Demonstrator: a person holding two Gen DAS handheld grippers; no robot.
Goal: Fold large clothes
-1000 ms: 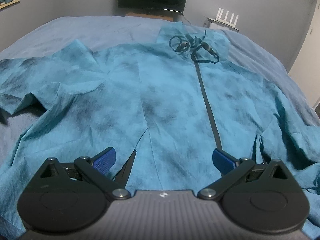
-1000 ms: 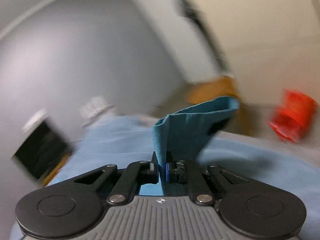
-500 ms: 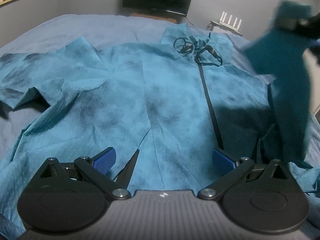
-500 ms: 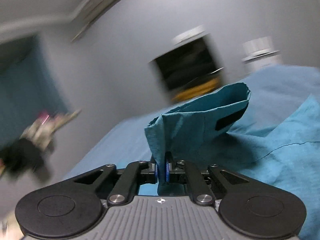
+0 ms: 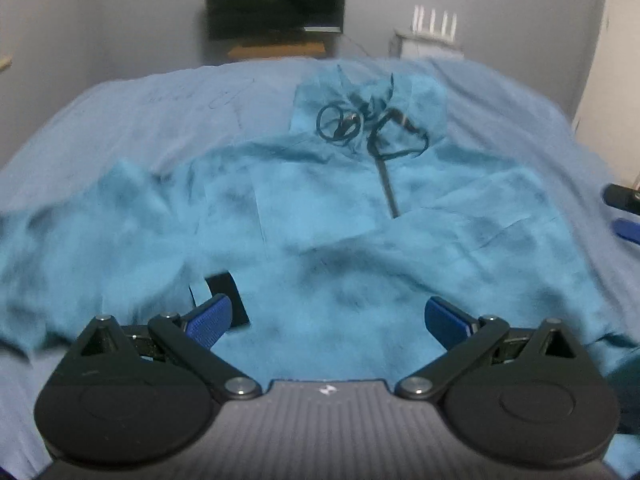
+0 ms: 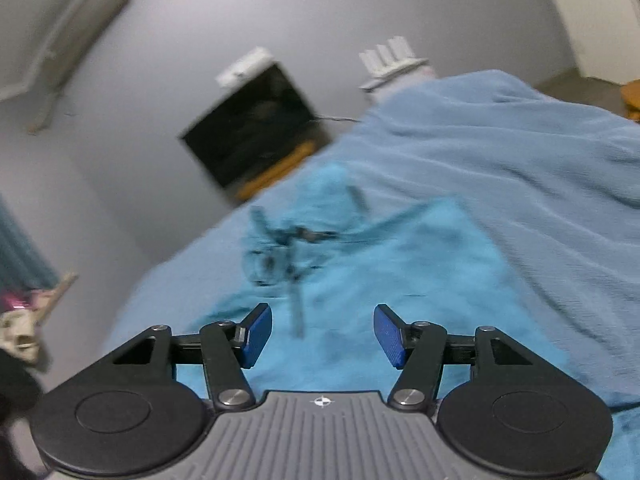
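Observation:
A large teal hooded garment [image 5: 320, 240] lies spread on the bed, front up, with black drawstrings [image 5: 372, 128] coiled at the hood. Its right sleeve [image 5: 460, 240] lies folded across the body, the black cuff tab [image 5: 226, 296] resting close to my left gripper's left pad. My left gripper [image 5: 328, 316] hovers open above the lower part of the garment, holding nothing. In the right wrist view my right gripper [image 6: 322, 336] hangs over the garment [image 6: 400, 272], its jaws opening with nothing between them. Its fingertips [image 5: 626, 230] show at the right edge of the left wrist view.
A light blue bed cover [image 5: 160, 112] reaches beyond the garment on all sides. Past the far end of the bed are a dark TV [image 5: 276, 0] on a wooden stand and a white router [image 5: 434, 28] against the grey wall. Small objects sit on a shelf [image 6: 20, 340] at left.
My right gripper swung the held sleeve across over the garment, then let it go and opened. My left gripper drew back and rose a little, still open.

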